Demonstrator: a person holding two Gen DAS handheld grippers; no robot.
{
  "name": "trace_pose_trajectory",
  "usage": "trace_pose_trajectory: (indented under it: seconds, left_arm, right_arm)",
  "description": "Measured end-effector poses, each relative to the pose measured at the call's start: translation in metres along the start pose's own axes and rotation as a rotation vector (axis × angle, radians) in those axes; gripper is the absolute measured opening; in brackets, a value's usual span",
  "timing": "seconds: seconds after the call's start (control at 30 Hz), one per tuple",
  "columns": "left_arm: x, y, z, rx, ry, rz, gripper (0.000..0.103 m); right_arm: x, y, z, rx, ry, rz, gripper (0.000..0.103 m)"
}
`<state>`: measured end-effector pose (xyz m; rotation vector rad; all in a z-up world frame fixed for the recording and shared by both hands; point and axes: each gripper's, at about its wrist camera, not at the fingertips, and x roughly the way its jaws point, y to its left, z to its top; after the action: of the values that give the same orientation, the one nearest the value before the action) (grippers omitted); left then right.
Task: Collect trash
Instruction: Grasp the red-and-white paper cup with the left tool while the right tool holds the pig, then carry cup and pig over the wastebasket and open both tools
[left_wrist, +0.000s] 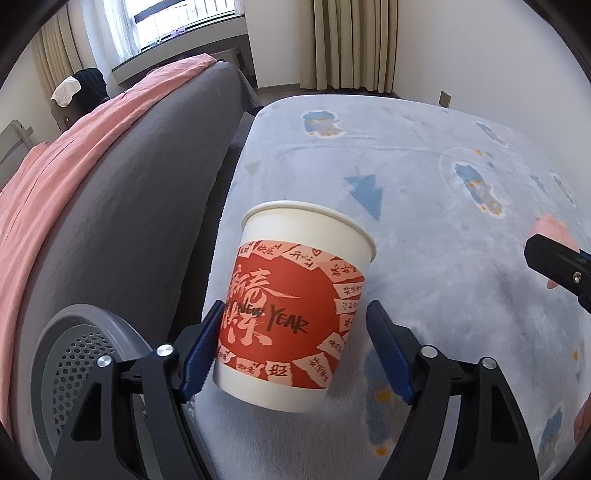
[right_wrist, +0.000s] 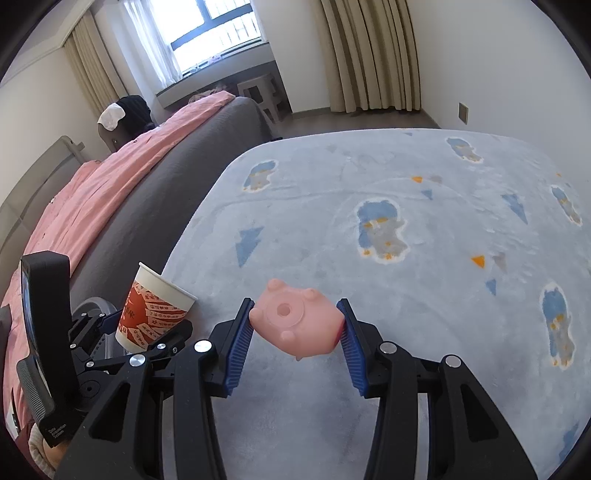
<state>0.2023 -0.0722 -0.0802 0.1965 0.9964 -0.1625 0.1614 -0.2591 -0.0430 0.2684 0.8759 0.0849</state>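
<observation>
The paper cup (left_wrist: 295, 306), white with a red band printed "NEW YEAR", stands slightly tilted on the pale blue carpet (left_wrist: 424, 177) right beside the grey bed side (left_wrist: 147, 206). It sits between the blue-padded fingers (left_wrist: 199, 350) of the left gripper (left_wrist: 291, 350): the left pad lies against the cup's wall, while a sliver of carpet shows between the right pad and the cup, so the fingers bracket the cup without clamping it. From the right wrist view the same cup (right_wrist: 155, 310) appears low on the left with the left gripper's black frame around its base, though the contact there is hard to judge.

The right gripper (right_wrist: 295, 328) holds a pink pig-shaped toy (right_wrist: 295, 321) above the carpet, its ridged blue fingers (right_wrist: 240, 347) pressed on both flanks of the toy, underside with its round plug facing the camera.

A pink blanket (left_wrist: 74, 155) lies over the bed. A grey perforated appliance (left_wrist: 77, 369) sits on the floor at the bed's foot, just left of the left gripper. Beige curtains (right_wrist: 369, 55) hang beyond the carpet, beside a bright window (right_wrist: 214, 33).
</observation>
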Motion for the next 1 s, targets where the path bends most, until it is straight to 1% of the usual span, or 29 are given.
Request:
trace_pose_trajectory:
  seconds: [0.13,0.23,0.5,0.7,0.8,1.0]
  left_arm:
    - [-0.003,0.003,-0.002,-0.015,-0.006,-0.022,0.062]
    - [-0.013,0.004,-0.007,-0.023,-0.025,-0.025,0.062]
    - [-0.067,0.018,-0.027,-0.033,-0.137,0.005,0.062]
    - [-0.105,0.039,-0.04,-0.052,-0.197,0.037,0.062]
    - [-0.12,0.054,-0.048,-0.073,-0.212,0.049,0.062]
    - [-0.148,0.089,-0.072,-0.122,-0.232,0.102,0.062]
  right_arm:
    - [0.001,0.0,0.0,0.0,0.004,-0.004,0.045]
    - [0.001,0.0,0.0,-0.002,0.001,-0.005,0.045]
    - [-0.002,0.014,-0.001,-0.026,-0.007,0.004,0.045]
    - [-0.008,0.039,-0.003,-0.053,-0.016,0.029,0.045]
    - [-0.01,0.056,-0.006,-0.067,-0.016,0.046,0.045]
    - [-0.015,0.095,-0.014,-0.09,-0.01,0.11,0.045]
